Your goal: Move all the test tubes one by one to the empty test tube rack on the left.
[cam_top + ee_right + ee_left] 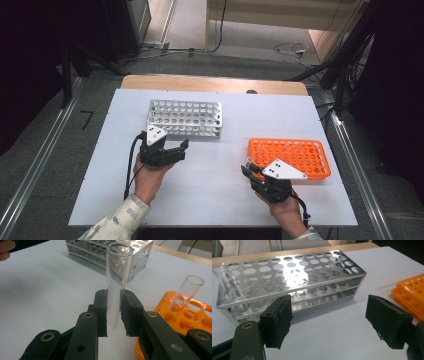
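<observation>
White tabletop (215, 185) carries everything. Right gripper (113, 312) clamps an upright glass test tube (116, 282) just beside the orange rack (197, 312), which holds another tube (183, 295). Left gripper (328, 320) gapes wide, near the metal rack (287, 282), whose holes look unfilled.

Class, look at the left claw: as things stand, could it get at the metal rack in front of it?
Probably yes. The left claw is open and holds nothing, and the metal rack stands just ahead of it, with bare white table between them.
</observation>
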A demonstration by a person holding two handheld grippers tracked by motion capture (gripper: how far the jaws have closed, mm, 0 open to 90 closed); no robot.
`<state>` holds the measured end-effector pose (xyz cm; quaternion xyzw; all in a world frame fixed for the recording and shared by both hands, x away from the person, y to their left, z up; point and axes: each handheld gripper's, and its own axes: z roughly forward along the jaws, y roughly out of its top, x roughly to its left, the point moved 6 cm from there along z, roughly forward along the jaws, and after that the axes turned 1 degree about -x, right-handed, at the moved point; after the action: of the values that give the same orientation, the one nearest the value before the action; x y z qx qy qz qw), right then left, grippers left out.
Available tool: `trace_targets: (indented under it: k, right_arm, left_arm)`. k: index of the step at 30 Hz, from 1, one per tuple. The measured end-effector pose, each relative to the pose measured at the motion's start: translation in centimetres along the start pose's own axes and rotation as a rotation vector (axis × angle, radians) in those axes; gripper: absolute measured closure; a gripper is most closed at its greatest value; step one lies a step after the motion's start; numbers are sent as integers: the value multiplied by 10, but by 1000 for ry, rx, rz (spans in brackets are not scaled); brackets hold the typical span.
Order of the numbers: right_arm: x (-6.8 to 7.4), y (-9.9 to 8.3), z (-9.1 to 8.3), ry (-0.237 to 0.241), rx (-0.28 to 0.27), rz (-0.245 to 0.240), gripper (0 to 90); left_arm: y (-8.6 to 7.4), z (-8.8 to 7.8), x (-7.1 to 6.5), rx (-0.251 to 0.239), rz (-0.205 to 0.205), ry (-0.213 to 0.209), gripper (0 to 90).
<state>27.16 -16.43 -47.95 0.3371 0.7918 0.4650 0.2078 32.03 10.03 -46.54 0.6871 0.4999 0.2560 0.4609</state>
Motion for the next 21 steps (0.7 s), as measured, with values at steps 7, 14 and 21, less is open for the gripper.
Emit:
trace_targets:
  k: [7,14,21]
  right_arm:
    - [8,4,15,21,12,-17,731]
    - [14,10,34,31,21,-18,730]
    - [23,18,55,44,29,-26,731]
  left_arm:
    - [0,0,-25,2,40,-62,213]
    - [-2,0,-42,5,85,-116,213]
    - [-2,-2,-52,-7,101,-157,219]
